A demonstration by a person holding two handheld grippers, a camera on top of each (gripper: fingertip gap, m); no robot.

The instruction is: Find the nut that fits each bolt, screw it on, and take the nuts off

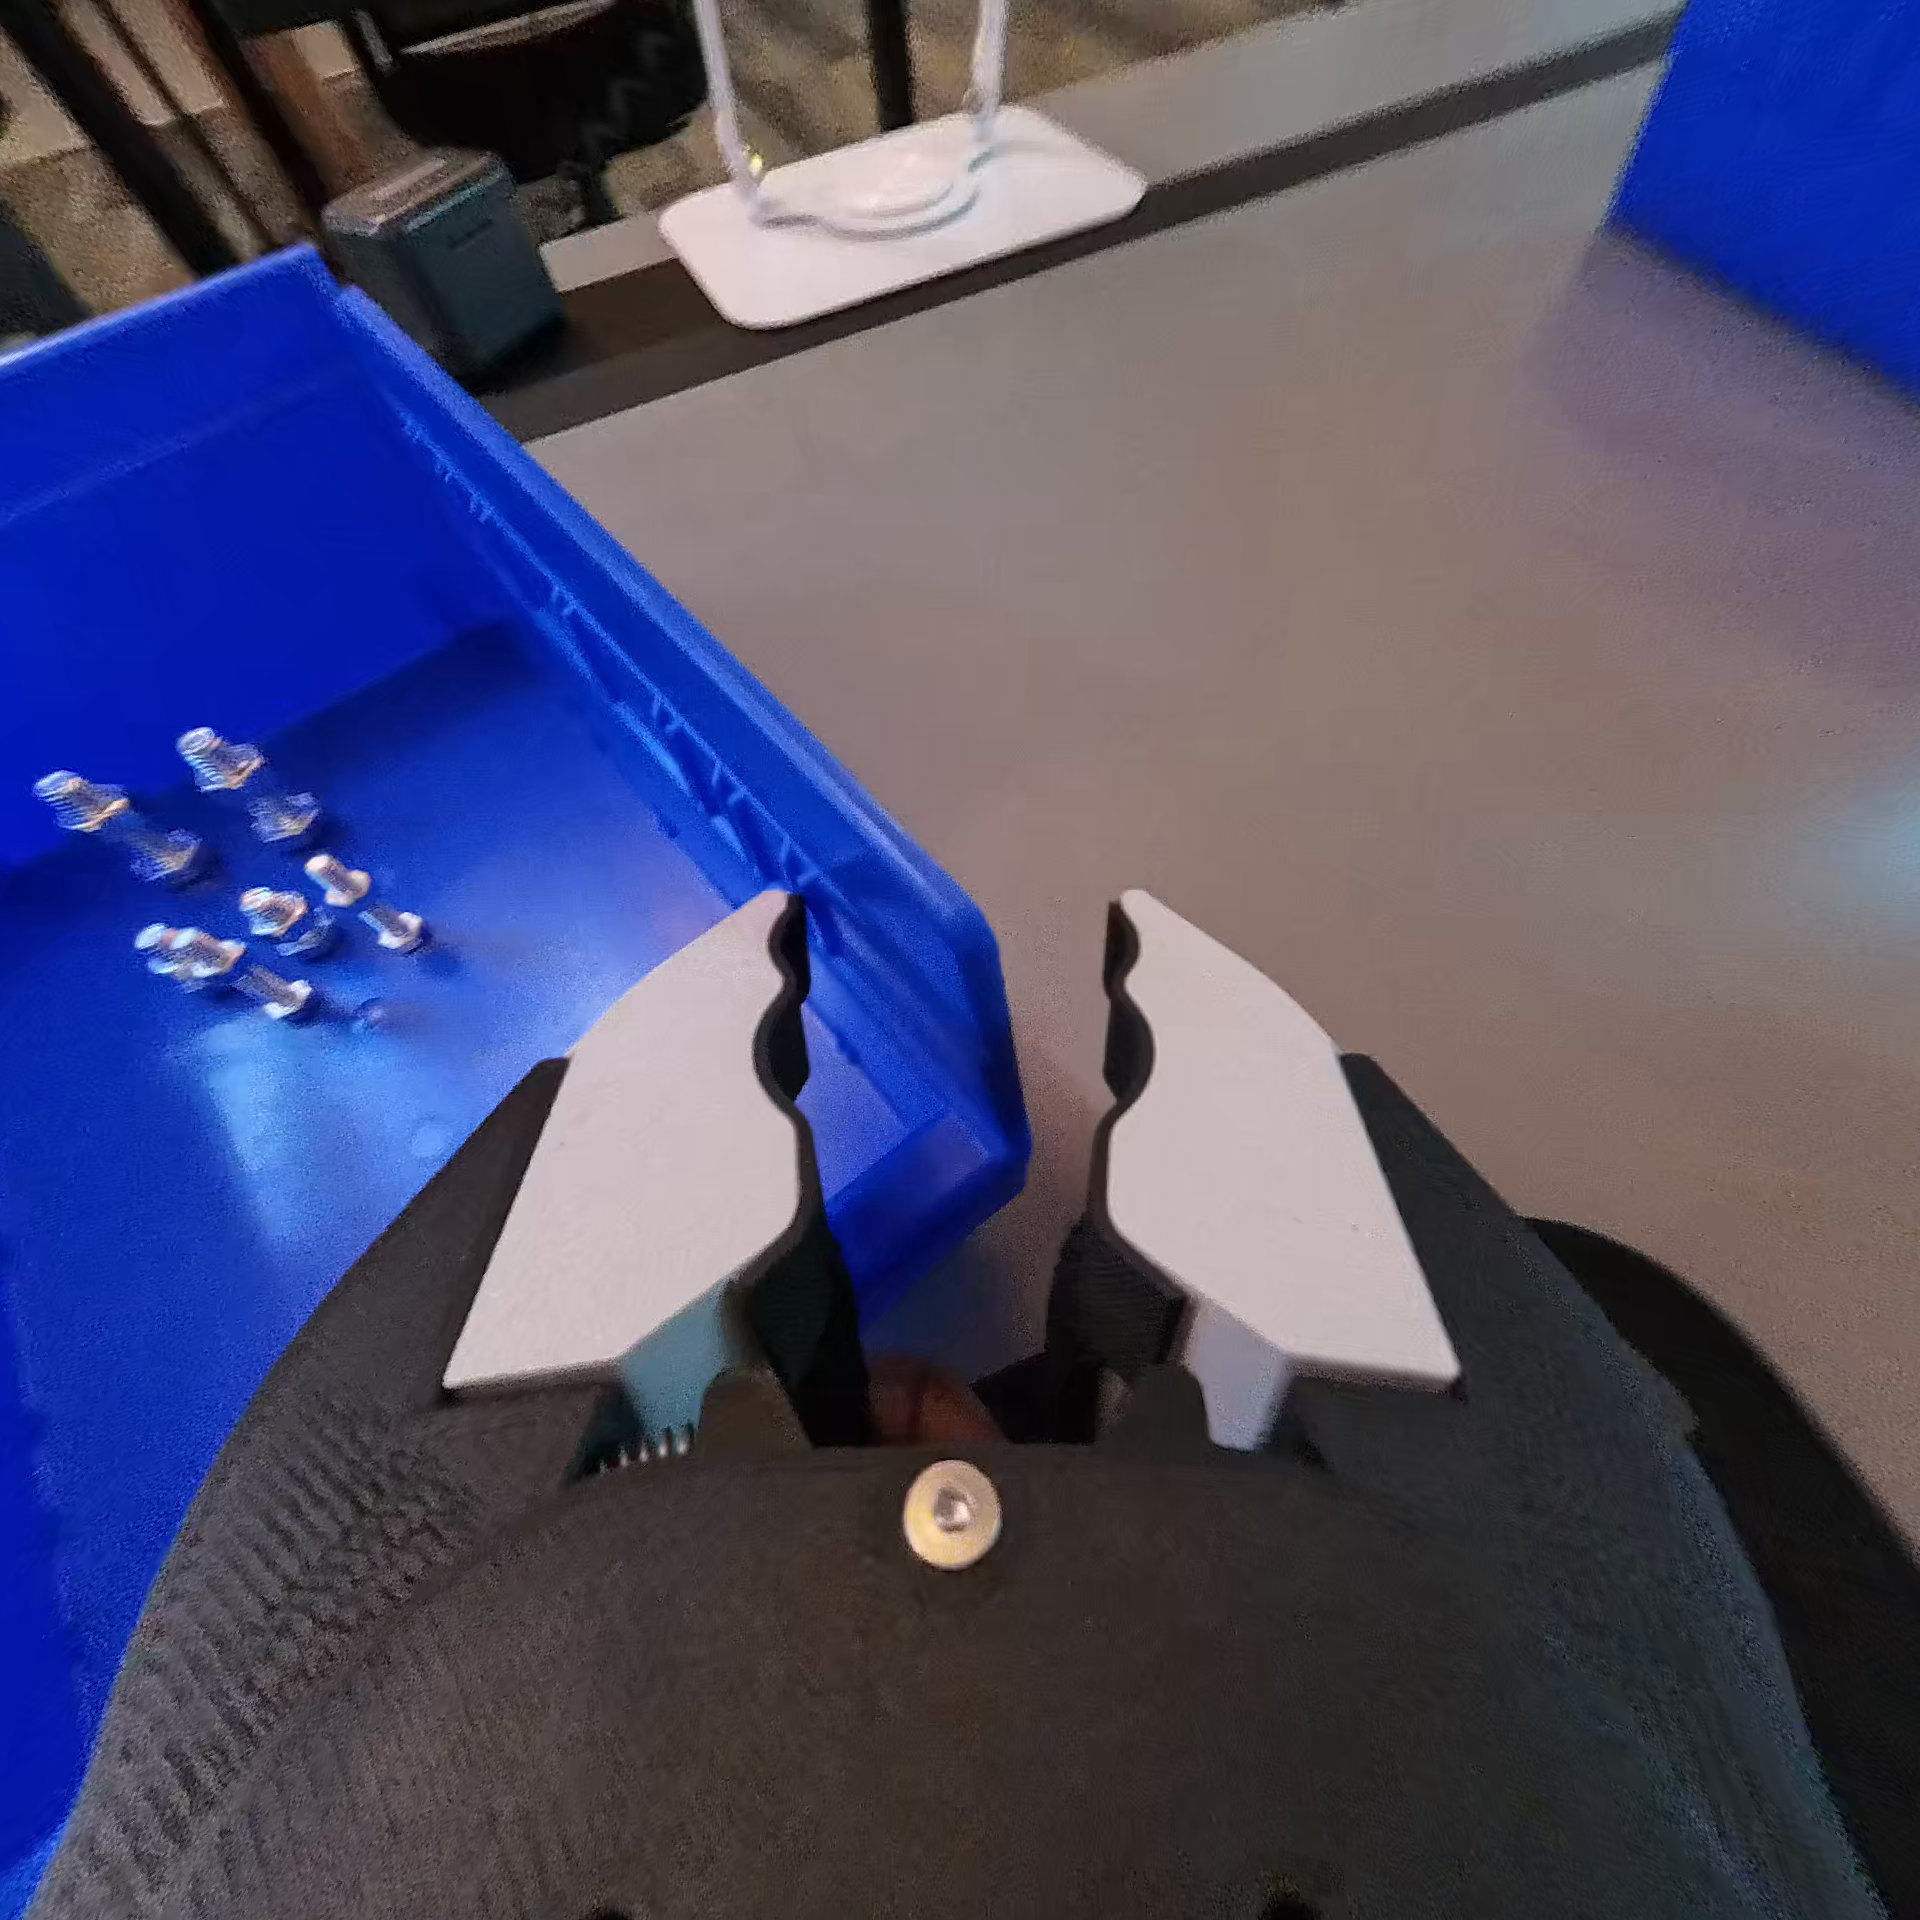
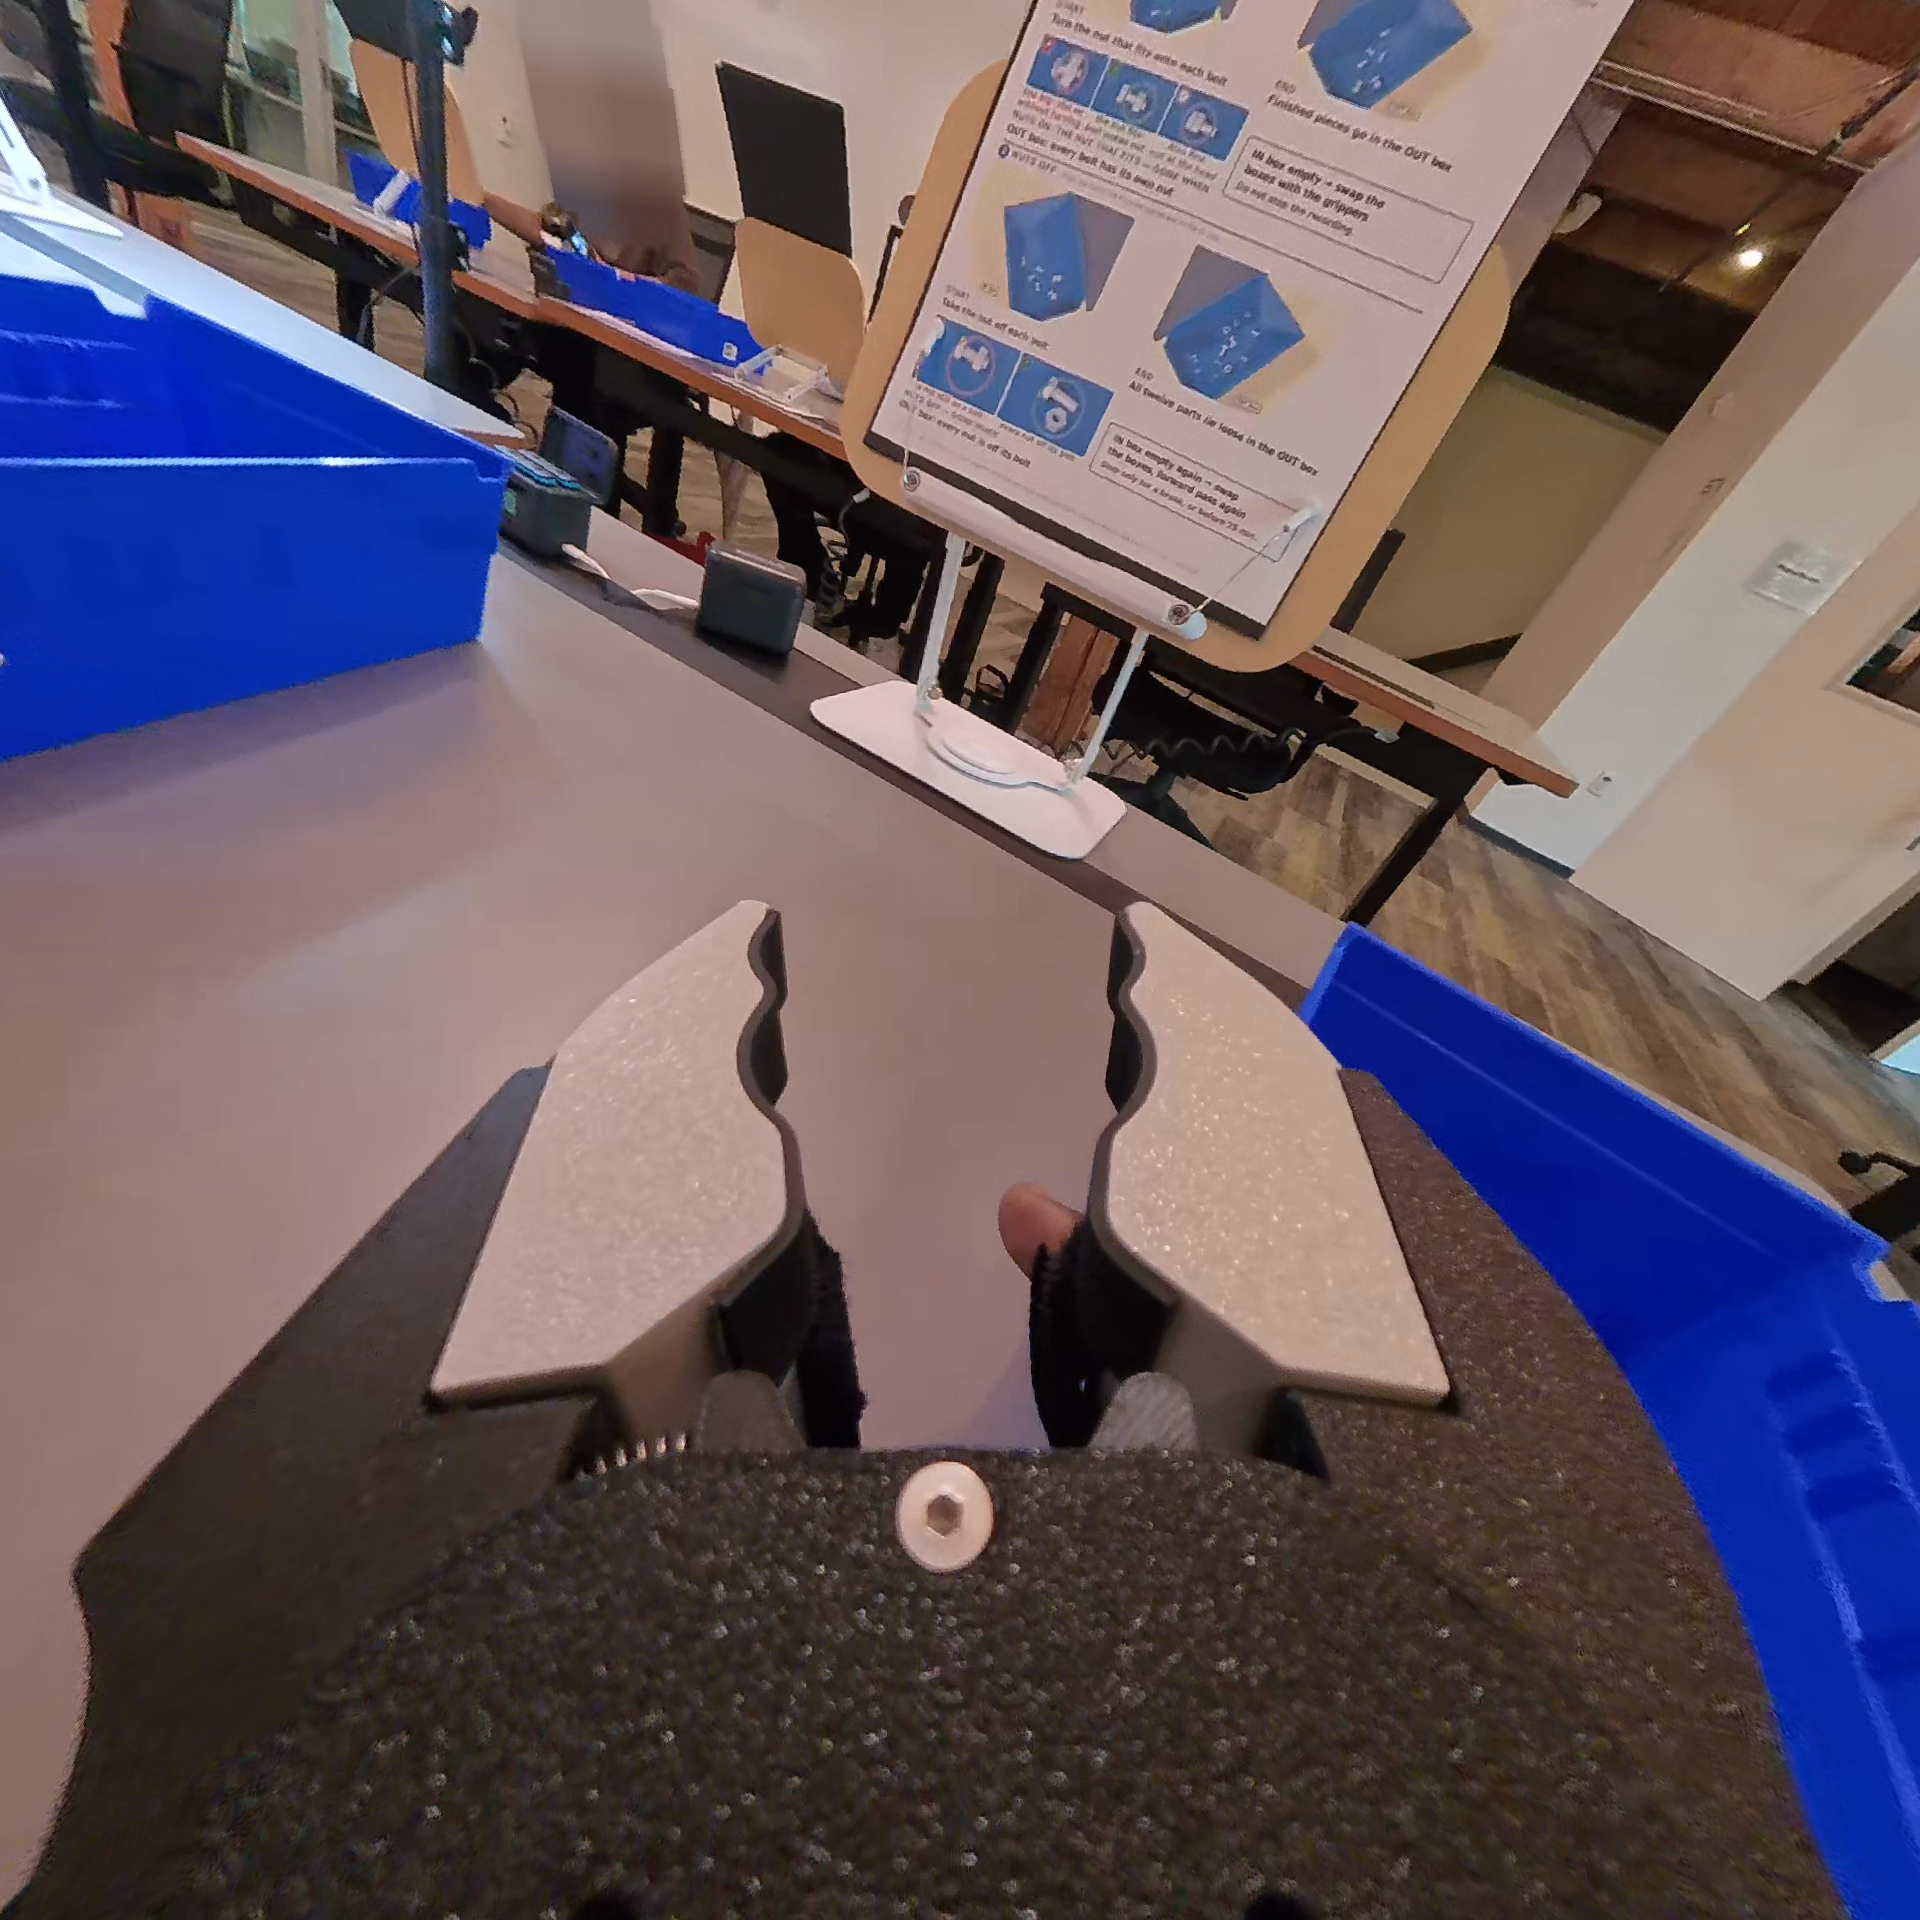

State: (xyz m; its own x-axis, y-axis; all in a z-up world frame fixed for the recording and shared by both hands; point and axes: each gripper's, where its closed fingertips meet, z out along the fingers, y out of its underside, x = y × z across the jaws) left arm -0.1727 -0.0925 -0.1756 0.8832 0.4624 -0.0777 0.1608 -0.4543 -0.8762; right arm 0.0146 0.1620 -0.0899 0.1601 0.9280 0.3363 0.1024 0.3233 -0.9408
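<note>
Hovering over the near right corner of a blue bin (image 1: 582, 665), the left gripper (image 1: 956, 935) is seen with its fingers (image 1: 665, 1122) spread apart and nothing between them; the bin's right wall is crossed by the gap, but no pad is pressed against it. Inside this bin, on its floor toward the left, a loose cluster of small silver bolts (image 1: 229, 873) is scattered, several apparently with nuts on them, though blur keeps the details from being made out. The bin is set on a grey counter (image 1: 1299, 644), and a second blue bin (image 1: 1787, 156) is glimpsed at the far right.

In the right wrist view, the right gripper (image 2: 945, 945) is held above bare counter, its fingers (image 2: 1226, 1143) likewise parted and gripping nothing. A fingertip of the person's hand (image 2: 1029, 1226) is visible low between the fingers. The second blue bin (image 2: 1662, 1247) is found just beside this gripper on the right, its contents hidden, while the first bin is seen at the far left. At the far edge of the counter a white stand (image 2: 966, 758) is placed, carrying a printed instruction sheet (image 2: 1195, 260) on a tan board. Small dark grey boxes (image 2: 748, 608) are set near that edge, left of the stand. Other tables with blue bins are seen in the room beyond.
</note>
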